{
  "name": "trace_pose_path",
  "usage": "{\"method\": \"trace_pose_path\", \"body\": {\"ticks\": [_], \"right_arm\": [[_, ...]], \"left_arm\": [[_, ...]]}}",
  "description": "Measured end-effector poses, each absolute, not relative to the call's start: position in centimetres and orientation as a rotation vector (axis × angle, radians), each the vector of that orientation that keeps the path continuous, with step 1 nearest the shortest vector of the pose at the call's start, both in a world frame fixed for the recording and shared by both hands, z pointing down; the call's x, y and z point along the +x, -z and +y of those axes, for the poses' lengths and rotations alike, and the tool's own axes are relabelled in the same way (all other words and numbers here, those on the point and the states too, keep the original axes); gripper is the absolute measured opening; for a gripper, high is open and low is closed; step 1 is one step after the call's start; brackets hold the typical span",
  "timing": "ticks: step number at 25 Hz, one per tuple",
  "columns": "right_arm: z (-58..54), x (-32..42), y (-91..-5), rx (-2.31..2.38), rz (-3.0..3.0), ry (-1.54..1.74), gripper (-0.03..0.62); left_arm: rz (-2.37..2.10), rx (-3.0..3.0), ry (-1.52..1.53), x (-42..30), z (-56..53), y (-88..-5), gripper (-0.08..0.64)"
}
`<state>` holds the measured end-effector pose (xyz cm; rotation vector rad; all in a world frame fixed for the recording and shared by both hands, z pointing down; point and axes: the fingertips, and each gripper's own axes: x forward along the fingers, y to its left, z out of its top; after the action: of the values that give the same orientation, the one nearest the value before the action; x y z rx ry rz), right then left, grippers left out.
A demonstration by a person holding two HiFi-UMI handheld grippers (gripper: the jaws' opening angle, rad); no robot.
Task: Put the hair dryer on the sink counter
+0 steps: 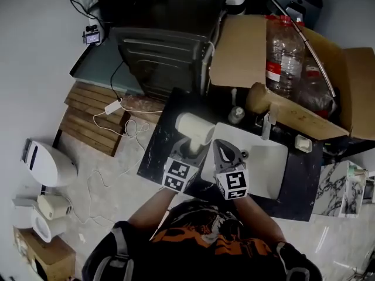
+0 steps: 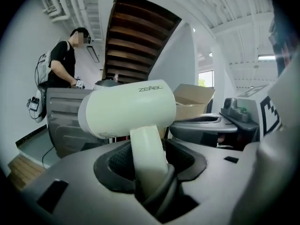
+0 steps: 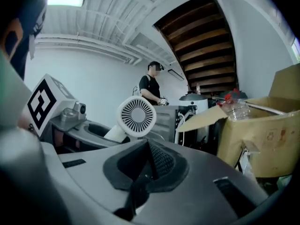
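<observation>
Left tongs are clamped about halfway shut on the handle of the cream hair dryer. The handle runs down between the two pads and the barrel sits crosswise beyond the tips. Right tongs are just beside them to the right, with the pads pressed together and nothing between them.

Both pairs are over the black marbled bench directly in front of the person. The dryer is above the bench's left part, at the left edge of the basin. Whether it touches the surface cannot be told.

Behind the bench on the right is a big open cardboard box with clear plastic bottles in it. One of its flaps reaches out toward the bench. To the left of the box stands a dark grey appliance, and in the left gripper view a person in a black top stands at its far side.

On the floor to the left lies a wooden slat board. Nearer the person, well apart from the bench, is a rounded white appliance.

The white rectangular basin is set into the bench on the right, with a tap at its back edge. A small white power adapter lies by the slat board, and its thin cord loops across the floor.

From the right gripper view, the dryer's round slotted intake grille faces the camera.
</observation>
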<state>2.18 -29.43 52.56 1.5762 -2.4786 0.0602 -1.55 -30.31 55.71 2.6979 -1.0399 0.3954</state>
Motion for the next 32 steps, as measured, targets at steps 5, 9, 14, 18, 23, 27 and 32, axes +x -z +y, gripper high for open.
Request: {"method": "trace_pose_path", "body": {"ticks": [5,9,14,18,23,27,32], "right_arm": [[-29.4,-0.1,-56.3,1.444,-2.438,-0.079,0.014],[-29.9,-0.7,-57.2,1.409,-2.444,-0.117,0.014],[-30.2,-0.9,-57.3,1.4,-2.454,-0.146,0.014],[-29.9,-0.6,-57.7,1.401,-2.451,-0.158,0.014],[-29.3,0.0,-58.1,1.423,-2.439,-0.192,0.014],[-29.3,0.6,-58.1,1.444,-2.432,-0.205,0.014],[-28.8,0.8,-57.7,1.456,-2.435,-0.198,0.014]], "left_arm": [[-1.034,2.547,-0.569,-3.8,-31.5,-61.0,0.216],[-1.013,2.431,-0.71,-4.6,-32.1,-64.6,0.218],[-0.965,2.311,-0.863,-4.9,-32.6,-68.2,0.218],[-0.913,2.196,-0.928,-4.4,-33.4,-71.6,0.219],[-0.884,2.082,-1.116,-5.8,-32.6,-74.5,0.219],[-0.812,2.102,-1.173,-4.2,-32.5,-75.3,0.228],[-0.823,2.126,-1.276,-3.2,-32.4,-75.8,0.249]]}}
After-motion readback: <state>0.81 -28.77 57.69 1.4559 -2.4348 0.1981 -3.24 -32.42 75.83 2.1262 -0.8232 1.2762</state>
